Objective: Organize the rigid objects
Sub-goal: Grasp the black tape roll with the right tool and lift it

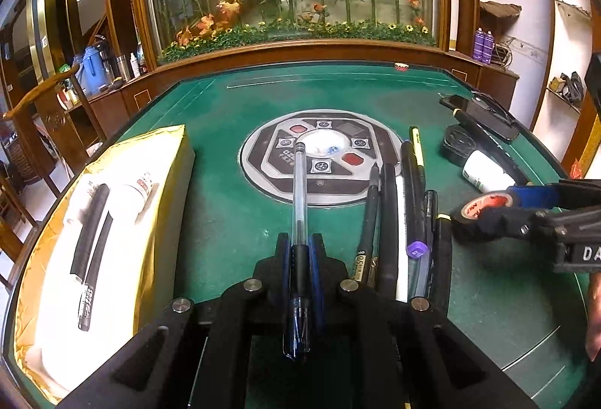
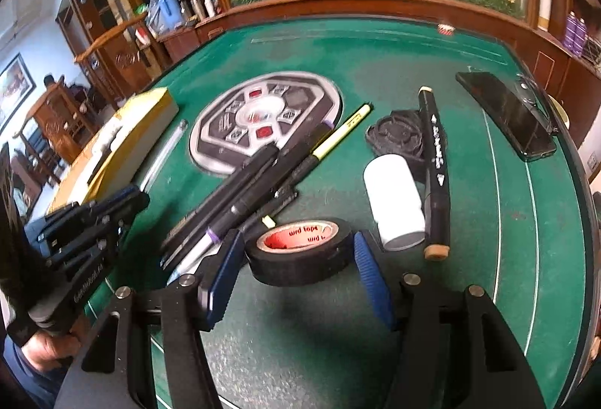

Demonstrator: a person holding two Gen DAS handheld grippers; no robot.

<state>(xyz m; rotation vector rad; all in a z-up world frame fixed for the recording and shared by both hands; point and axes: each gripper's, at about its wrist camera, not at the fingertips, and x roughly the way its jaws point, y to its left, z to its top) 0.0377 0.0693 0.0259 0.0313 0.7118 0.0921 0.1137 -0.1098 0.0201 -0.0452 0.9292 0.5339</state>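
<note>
**Left clamped on a pen, right spread around the tape roll**

Left gripper (image 1: 300,251): jaws closed tight on a clear ballpoint pen (image 1: 299,206), gripped at its black rubber section. Pen runs straight out along the fingers, tip end over the round control panel (image 1: 263,161) at the centre of the green table (image 1: 225,221). Whether the pen touches the felt, can't tell.

Right gripper (image 2: 296,255): jaws wide, blue pads (image 2: 370,277) on either side of the black tape roll (image 2: 300,251). Roll lies flat on the felt, red core up. Visible gap on the right pad side; left pad looks just beside or touching the roll, blur makes it unclear. Not clamped.

Layout:
- Yellow-lined box (image 1: 165,183) at the table's left edge, white insert. Already in it: a black marker (image 1: 90,228), a thinner black pen (image 1: 94,281) beside it, a small white bottle (image 1: 141,191).
- Pile of dark pens and markers (image 2: 244,191) between the two grippers, lying roughly parallel and touching; one has a purple band, one is yellow-barrelled (image 2: 338,134).
- White bottle (image 2: 394,198) on its side just right of the tape, with a long black marker (image 2: 435,168) against its right side.
- Black crumpled item (image 2: 394,134) behind the bottle.
- Phone (image 2: 507,112) near the far right edge, well apart from the rest.
</note>
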